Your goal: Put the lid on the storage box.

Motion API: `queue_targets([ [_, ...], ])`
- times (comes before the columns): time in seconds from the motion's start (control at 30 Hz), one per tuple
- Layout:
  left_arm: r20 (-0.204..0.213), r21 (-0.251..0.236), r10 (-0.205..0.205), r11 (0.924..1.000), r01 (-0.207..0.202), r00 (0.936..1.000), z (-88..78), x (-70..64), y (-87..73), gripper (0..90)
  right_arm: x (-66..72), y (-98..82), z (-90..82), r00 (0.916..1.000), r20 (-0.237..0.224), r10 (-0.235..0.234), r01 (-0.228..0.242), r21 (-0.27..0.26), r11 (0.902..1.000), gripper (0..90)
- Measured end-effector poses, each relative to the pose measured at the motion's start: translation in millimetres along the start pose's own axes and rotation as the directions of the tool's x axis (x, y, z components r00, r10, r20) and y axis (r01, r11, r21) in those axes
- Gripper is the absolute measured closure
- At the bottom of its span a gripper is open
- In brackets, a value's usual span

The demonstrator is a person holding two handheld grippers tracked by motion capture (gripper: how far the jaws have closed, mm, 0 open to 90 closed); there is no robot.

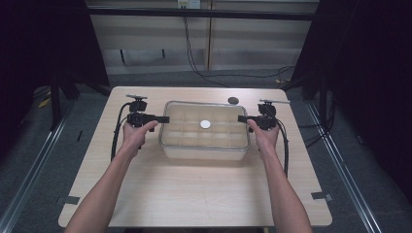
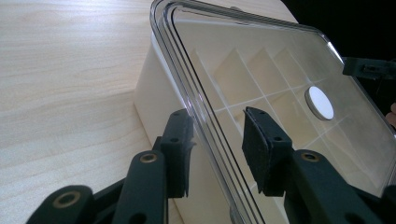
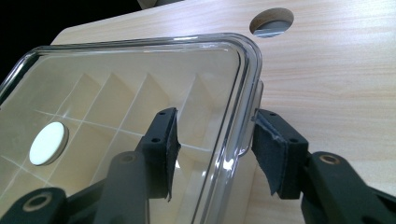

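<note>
Your left tongs (image 2: pixel 217 140) and right tongs (image 3: pixel 215 149) both stand open, straddling the clear lid (image 1: pixel 206 124) rim without pressing.

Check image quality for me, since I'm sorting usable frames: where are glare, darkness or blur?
High view: table evenly lit, surroundings nearly black, overall soft. Left gripper view: clear lid carries hazy reflections; near tool fingers slightly blurred. Right gripper view: bright glint on the lid rim, sharp wood grain beyond.

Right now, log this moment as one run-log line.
left gripper: open, astride clear lid rim | right gripper: open, astride opposite rim | box: on table, lid on
</note>
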State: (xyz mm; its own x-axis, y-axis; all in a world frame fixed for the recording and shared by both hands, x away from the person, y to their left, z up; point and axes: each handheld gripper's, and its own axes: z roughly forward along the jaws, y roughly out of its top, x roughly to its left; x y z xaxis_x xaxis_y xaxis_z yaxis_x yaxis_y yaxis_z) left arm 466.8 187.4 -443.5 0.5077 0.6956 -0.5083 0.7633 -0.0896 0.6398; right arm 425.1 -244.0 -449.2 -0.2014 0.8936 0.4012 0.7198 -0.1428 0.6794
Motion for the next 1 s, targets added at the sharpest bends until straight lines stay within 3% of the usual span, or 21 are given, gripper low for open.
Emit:
queue_targets([
  [0.23,0.002,0.005,0.004,1.0000,-0.004,1.0000,1.4,1.4,-2.2,60.4,2.5,0.0,0.8,0.9995,0.022,-0.023,0.023,-0.011,0.9997,47.0],
  [0.3,-0.004,-0.002,-0.003,1.0000,0.003,1.0000,2.0,1.6,-3.4,59.5,1.4,0.2,0.8,0.9999,0.013,-0.001,0.001,-0.012,0.9999,44.0],
  [0.33,-0.016,-0.010,0.026,0.9996,-0.026,0.9996,1.0,1.5,-4.1,58.7,0.7,0.3,0.4,0.9998,0.021,-0.004,0.005,-0.015,0.9999,43.6],
  [0.37,-0.023,-0.011,0.029,0.9995,-0.029,0.9993,0.7,1.5,-3.7,58.9,0.3,0.5,-0.5,0.9993,0.037,-0.004,0.005,-0.021,0.9998,42.8],
  [0.57,-0.037,-0.014,0.018,0.9997,-0.018,0.9991,-0.4,4.3,-3.0,54.4,-4.5,0.0,2.5,0.9998,0.013,0.015,-0.015,-0.006,0.9999,39.2],
  [0.67,-0.044,-0.009,0.027,0.9996,-0.028,0.9987,-0.4,4.2,-3.0,53.3,-4.2,0.6,2.8,0.9998,0.016,0.012,-0.012,-0.009,0.9999,40.2],
  [0.73,-0.048,-0.022,0.006,0.9997,-0.007,0.9988,1.0,3.4,-3.1,51.5,-4.2,1.1,3.4,1.0000,0.001,0.007,-0.007,-0.014,0.9999,46.7],
  [0.9,-0.071,-0.003,0.036,0.9993,-0.037,0.9968,-0.4,-0.4,-3.7,46.9,-1.8,1.9,0.7,0.9994,0.033,-0.013,0.014,-0.005,0.9999,41.4],
  [1.0,-0.082,-0.004,0.050,0.9987,-0.050,0.9954,-4.0,-2.4,-3.5,44.4,-4.2,1.1,-3.6,0.9998,0.019,0.002,-0.002,-0.017,0.9999,39.1],
])
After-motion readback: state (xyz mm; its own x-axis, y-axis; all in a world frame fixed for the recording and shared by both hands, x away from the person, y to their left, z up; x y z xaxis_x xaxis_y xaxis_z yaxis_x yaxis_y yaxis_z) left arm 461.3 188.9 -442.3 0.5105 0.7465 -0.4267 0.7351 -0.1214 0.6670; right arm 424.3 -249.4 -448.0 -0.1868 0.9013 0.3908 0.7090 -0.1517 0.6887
